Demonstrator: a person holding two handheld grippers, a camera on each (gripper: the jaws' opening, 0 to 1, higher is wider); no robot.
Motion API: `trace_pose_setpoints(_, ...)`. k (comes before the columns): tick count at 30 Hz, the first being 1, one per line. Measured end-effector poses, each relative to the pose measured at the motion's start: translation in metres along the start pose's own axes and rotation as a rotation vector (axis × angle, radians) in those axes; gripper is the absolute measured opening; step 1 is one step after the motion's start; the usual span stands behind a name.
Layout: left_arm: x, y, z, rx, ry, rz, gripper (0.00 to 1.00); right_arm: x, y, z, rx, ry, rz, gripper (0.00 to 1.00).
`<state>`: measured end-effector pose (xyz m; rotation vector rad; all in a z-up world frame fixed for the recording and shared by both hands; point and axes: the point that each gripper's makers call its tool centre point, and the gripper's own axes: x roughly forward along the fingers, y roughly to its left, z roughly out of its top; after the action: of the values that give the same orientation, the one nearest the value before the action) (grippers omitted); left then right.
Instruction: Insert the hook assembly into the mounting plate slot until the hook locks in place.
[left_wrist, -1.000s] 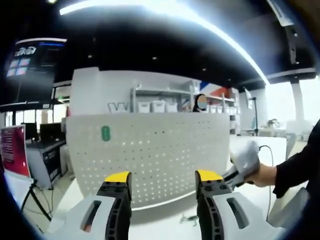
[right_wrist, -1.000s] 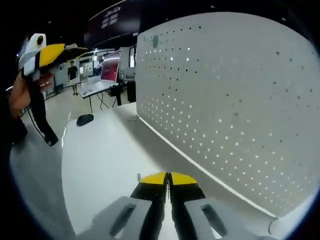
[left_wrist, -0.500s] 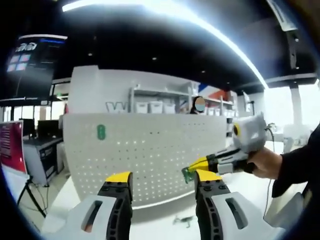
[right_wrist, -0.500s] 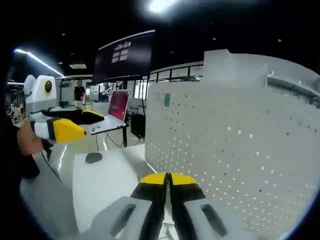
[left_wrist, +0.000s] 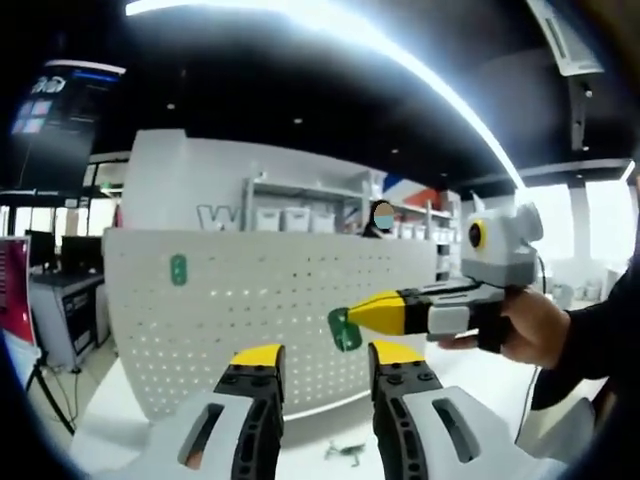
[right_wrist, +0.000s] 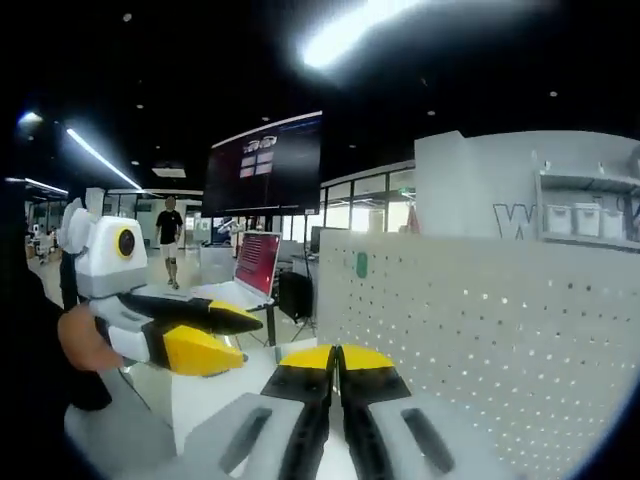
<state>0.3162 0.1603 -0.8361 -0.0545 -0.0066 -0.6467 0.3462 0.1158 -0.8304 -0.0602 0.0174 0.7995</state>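
In the left gripper view the left tongs (left_wrist: 322, 355) stand parted and empty, and just beyond them the right tongs (left_wrist: 352, 315) pinch a small green plastic hook piece (left_wrist: 343, 329), lifted before the white perforated mounting plate (left_wrist: 270, 300) (a second ago they sat low). The right gripper view shows the right tongs (right_wrist: 336, 354) pressed together above the white bench (right_wrist: 215, 395).

left tool (left_wrist: 322, 357) jaws apart; right tool (right_wrist: 336, 357) jaws closed.

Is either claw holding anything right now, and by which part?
The right claw pinches a small green piece by its upper edge; what it is can't be told. The left claw is open and holds nothing.
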Motion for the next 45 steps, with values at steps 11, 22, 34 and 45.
trace_pose_setpoints(11, 0.004, -0.01, 0.002, -0.015, -0.007, -0.04, 0.18, -0.001, 0.012, 0.008, 0.029, -0.034, 0.042, 0.0)
trace_pose_setpoints(22, 0.003, -0.012, 0.004, -0.002, -0.011, -0.038, 0.04, -0.002, 0.018, 0.01, 0.035, -0.044, 0.064, 0.0)
trace_pose_setpoints(34, -0.001, -0.012, 0.003, 0.191, 0.031, -0.004, 0.02, -0.003, 0.023, 0.008, 0.021, -0.025, 0.079, 0.0)
trace_pose_setpoints(45, 0.001, -0.011, 0.003, 0.231, 0.014, 0.011, 0.08, -0.003, 0.028, 0.011, 0.063, -0.028, 0.1, 0.0)
